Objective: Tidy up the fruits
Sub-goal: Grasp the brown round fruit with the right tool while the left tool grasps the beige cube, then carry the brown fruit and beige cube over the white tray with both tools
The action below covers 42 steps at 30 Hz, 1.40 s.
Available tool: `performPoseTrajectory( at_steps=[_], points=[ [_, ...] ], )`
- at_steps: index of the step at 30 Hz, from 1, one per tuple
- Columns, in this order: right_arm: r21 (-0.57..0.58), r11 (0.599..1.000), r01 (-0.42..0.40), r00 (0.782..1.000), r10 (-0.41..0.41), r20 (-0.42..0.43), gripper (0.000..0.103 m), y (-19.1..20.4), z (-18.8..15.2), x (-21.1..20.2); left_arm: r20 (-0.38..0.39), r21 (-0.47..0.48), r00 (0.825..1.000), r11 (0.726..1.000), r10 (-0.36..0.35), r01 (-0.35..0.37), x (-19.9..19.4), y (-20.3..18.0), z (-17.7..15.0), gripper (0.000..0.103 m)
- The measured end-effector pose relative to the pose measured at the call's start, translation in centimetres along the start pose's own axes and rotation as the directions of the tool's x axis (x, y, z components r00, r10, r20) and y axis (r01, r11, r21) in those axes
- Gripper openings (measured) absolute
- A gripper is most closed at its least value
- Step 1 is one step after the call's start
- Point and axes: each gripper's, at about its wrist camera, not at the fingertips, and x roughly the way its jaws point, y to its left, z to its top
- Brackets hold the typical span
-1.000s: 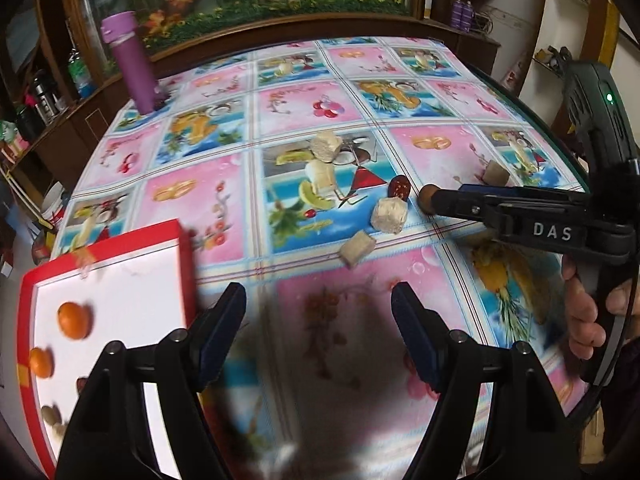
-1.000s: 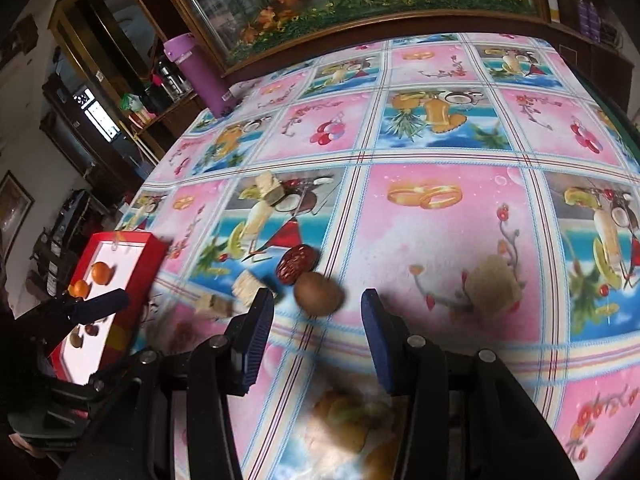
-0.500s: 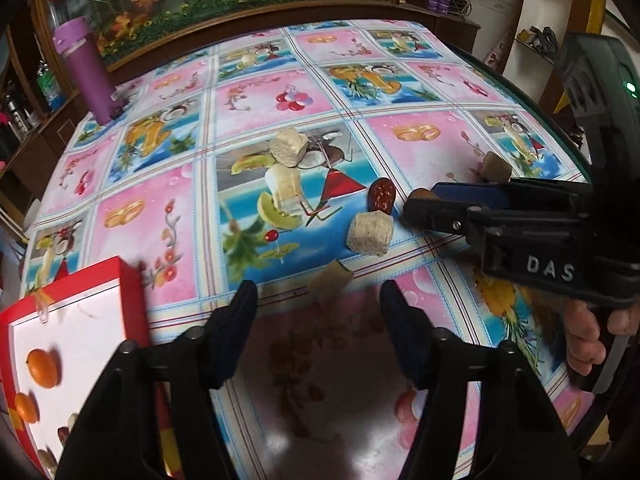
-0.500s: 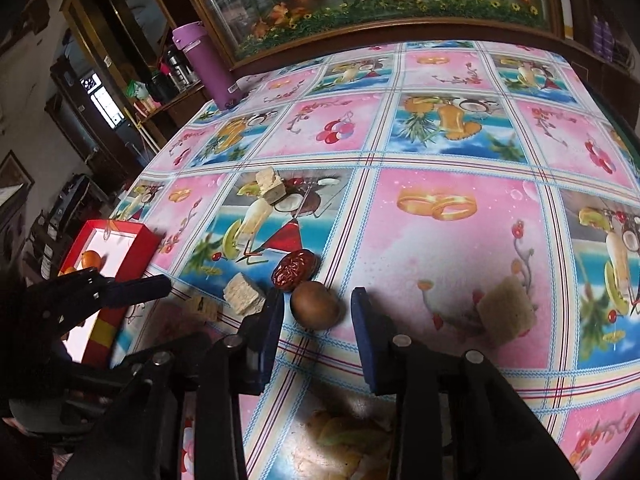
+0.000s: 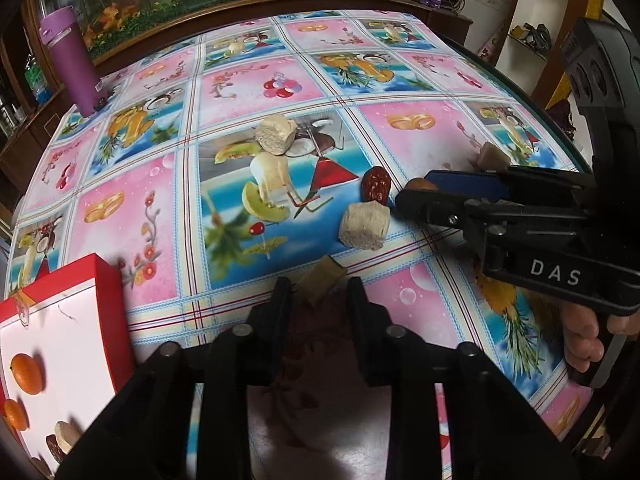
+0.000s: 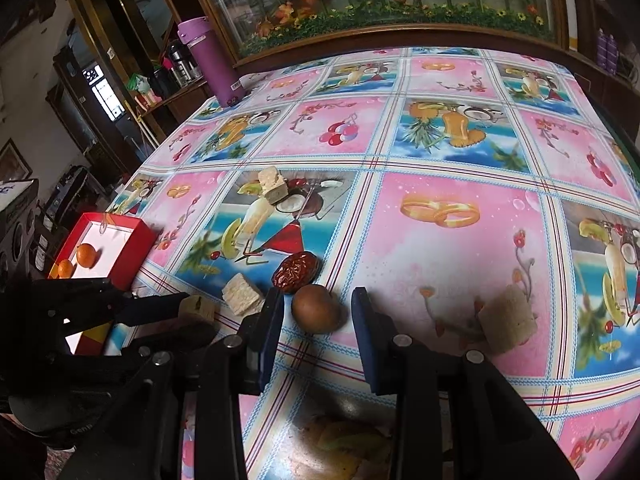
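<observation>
We've got a small cube [image 5: 321,279] sitting between our left jaws, with a bigger cube [image 5: 364,226] just ahead to the right and a date [image 5: 376,184] beyond that. Box [image 5: 107,300] sits off left, kumquats [image 5: 26,367] in it. A round fruit [image 6: 315,309] lies between our right jaws, another cube [image 6: 507,318] off right.

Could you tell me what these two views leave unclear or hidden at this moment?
- Left wrist view: the brown fruit is mostly hidden behind the right gripper.
- Left wrist view: the red box is cut off by the frame edge, its lower contents blurred.
- Right wrist view: whether the closing left gripper already presses the beige cube is unclear.
</observation>
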Motion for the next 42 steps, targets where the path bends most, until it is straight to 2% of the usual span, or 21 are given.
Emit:
performPoseTrajectory(
  at_steps=[1, 2, 12, 20, 24, 33, 39, 42],
  points=[
    [-0.003, 1.0, 0.0, 1.0, 0.0, 0.002, 0.03, 0.0, 0.0, 0.0, -0.001, -0.004, 1.0, 1.0, -0.002, 0.002, 0.0, 0.0, 0.0, 0.022],
    [-0.005, 1.0, 0.0, 1.0, 0.0, 0.003, 0.024, 0.1, 0.0, 0.0, -0.002, -0.006, 1.0, 1.0, -0.006, 0.006, -0.1, 0.0, -0.1, 0.021],
    [0.029, 0.999, -0.03, 1.0, 0.029, 0.007, 0.024, 0.1, -0.7, -1.0, 0.033, -0.036, 0.999, 0.999, -0.037, 0.038, -1.6, -0.5, -0.4, 0.02],
    [0.049, 0.998, -0.049, 0.997, 0.046, 0.057, 0.024, 2.1, -3.2, -4.7, 0.112, -0.056, 0.992, 0.996, -0.063, 0.07, -6.3, -0.9, -3.0, 0.02],
    [0.011, 0.999, -0.049, 0.996, 0.048, 0.077, 0.024, 4.7, -3.9, -6.4, 0.149, -0.086, 0.986, 0.993, -0.072, 0.086, -8.4, -1.0, -4.8, 0.02],
    [-0.064, 0.993, -0.097, 0.987, 0.104, 0.124, 0.024, 11.3, -5.6, -9.3, 0.274, -0.171, 0.961, 0.985, 0.043, 0.004, -15.0, 0.8, -9.9, 0.02],
    [-0.111, 0.987, -0.118, 0.984, 0.131, 0.12, 0.024, 14.7, -7.3, -10.0, 0.313, -0.216, 0.941, 0.974, 0.131, -0.064, -18.1, 1.9, -12.6, 0.02],
    [-0.122, 0.985, -0.122, 0.983, 0.136, 0.121, 0.024, 15.7, -7.9, -10.5, 0.331, -0.226, 0.931, 0.971, 0.152, -0.078, -19.2, 2.2, -13.5, 0.02]
  ],
)
